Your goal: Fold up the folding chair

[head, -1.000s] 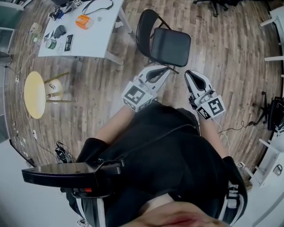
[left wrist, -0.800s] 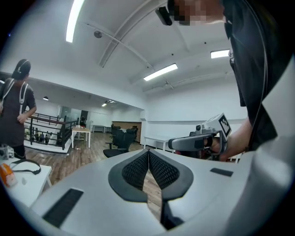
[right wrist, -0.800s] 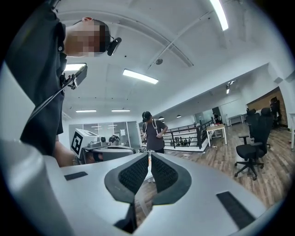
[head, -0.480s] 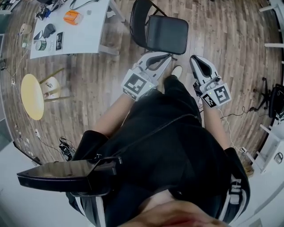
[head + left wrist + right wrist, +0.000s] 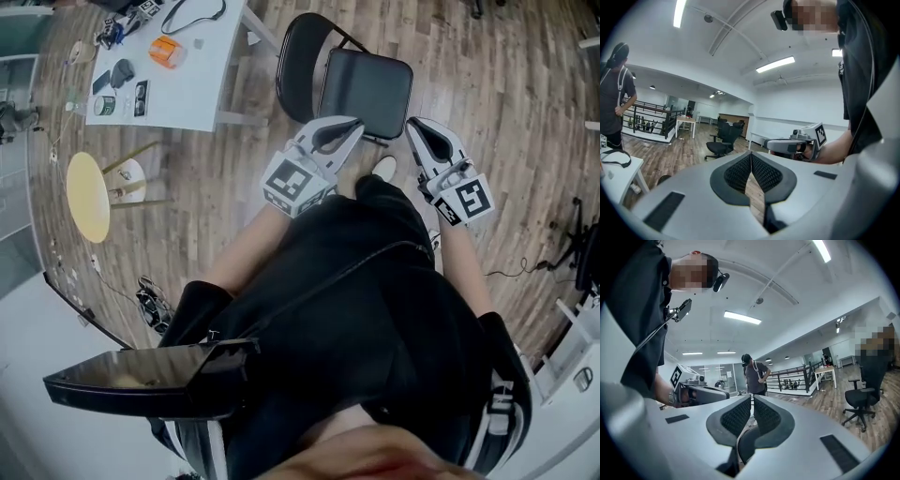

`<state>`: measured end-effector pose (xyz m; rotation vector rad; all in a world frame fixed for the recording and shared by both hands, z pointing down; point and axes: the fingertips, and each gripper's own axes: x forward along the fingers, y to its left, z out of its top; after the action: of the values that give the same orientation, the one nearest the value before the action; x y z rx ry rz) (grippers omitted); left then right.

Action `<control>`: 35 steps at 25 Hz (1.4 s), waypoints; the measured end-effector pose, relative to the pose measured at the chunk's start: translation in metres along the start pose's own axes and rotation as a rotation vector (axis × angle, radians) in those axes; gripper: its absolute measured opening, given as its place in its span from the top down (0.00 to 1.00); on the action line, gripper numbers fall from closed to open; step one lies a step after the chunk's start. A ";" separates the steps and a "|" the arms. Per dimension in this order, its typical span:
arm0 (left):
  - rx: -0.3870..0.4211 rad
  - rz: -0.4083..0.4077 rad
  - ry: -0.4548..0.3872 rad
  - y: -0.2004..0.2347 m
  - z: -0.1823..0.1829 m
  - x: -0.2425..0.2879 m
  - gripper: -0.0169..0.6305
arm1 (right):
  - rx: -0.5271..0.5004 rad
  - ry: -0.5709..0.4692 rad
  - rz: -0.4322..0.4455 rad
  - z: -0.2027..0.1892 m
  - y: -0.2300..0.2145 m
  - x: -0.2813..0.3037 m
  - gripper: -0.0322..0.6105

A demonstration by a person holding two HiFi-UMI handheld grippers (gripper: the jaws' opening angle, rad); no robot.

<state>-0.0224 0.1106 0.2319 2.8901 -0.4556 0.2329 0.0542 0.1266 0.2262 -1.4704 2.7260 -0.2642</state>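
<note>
Both closed: left gripper (image 5: 351, 124), right gripper (image 5: 418, 127), near folding chair (image 5: 367, 86).

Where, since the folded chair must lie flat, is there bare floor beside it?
The widest bare wood floor is right of the black folding chair. A narrower strip lies between the white rectangular table and the round yellow side table. The white table's top is cluttered toward its left end.

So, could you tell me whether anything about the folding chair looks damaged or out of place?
Nothing stands out. The folding chair stands open and upright beside the white table, seat level. The left gripper and right gripper are shut, holding nothing.
</note>
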 end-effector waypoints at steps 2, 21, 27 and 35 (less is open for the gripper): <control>-0.017 0.013 0.012 0.006 0.002 0.021 0.96 | 0.023 0.001 0.026 -0.003 -0.021 0.001 0.93; -0.153 0.374 0.385 0.226 -0.128 0.035 0.96 | 0.481 0.262 -0.048 -0.240 -0.210 0.049 0.92; -0.311 0.470 0.538 0.325 -0.203 0.012 0.75 | 0.836 0.299 -0.055 -0.398 -0.276 0.051 0.71; -0.471 0.469 0.650 0.383 -0.268 -0.012 0.61 | 1.123 0.585 -0.239 -0.578 -0.295 0.000 0.57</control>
<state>-0.1887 -0.1818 0.5568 2.0570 -0.8964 0.9495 0.2349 0.0454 0.8440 -1.3844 1.8964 -2.0505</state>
